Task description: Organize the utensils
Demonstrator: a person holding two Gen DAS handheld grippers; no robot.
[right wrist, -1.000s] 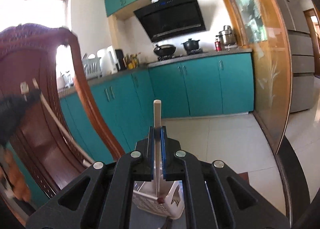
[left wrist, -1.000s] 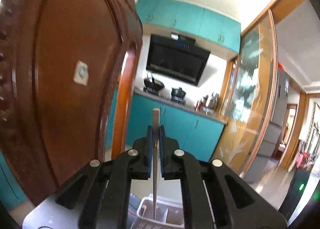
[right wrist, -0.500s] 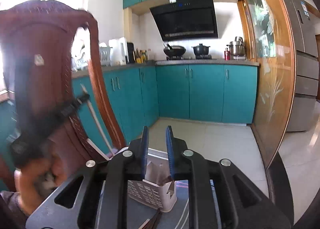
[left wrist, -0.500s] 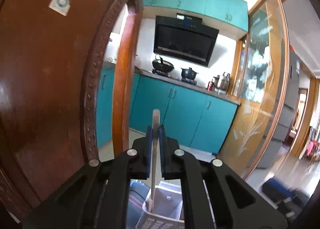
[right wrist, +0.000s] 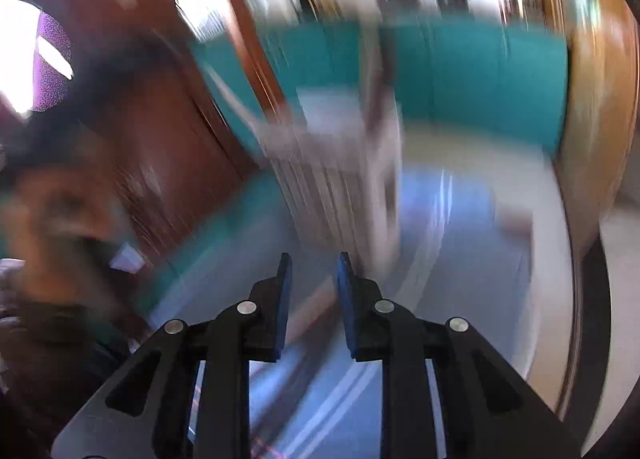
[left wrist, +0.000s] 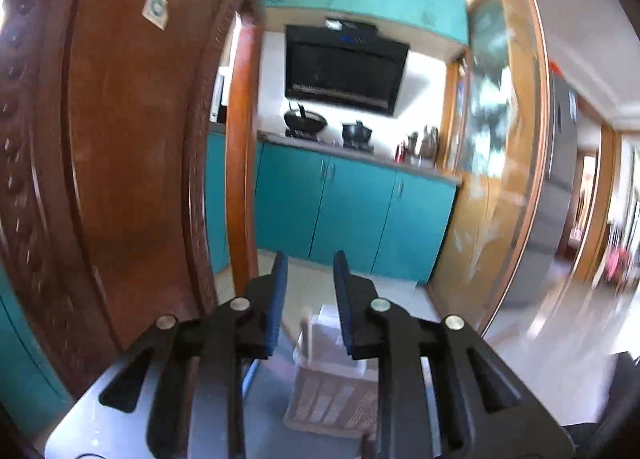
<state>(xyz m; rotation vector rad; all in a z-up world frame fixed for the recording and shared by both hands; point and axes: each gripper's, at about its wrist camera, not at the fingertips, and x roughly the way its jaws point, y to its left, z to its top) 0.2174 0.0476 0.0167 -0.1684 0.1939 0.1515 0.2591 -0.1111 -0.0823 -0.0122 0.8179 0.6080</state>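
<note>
My left gripper (left wrist: 310,265) is open and empty, held above a white perforated utensil basket (left wrist: 336,383) that stands on the grey table. A pale utensil handle (left wrist: 306,333) stands in the basket's left side. My right gripper (right wrist: 311,267) is open and empty. Its view is heavily blurred; the white basket (right wrist: 332,179) shows ahead of it, with a stick-like handle (right wrist: 372,111) rising from it.
A carved brown wooden chair back (left wrist: 120,139) stands close on the left. Teal kitchen cabinets (left wrist: 352,211) with pots and a range hood are behind. A glass sliding door (left wrist: 500,179) is on the right. The grey table with stripes (right wrist: 440,299) lies under the right gripper.
The left gripper opened and let go of its wooden utensil, which now stands in the basket. The right gripper, open since half a second ago, is moving fast and its view tilted down.
</note>
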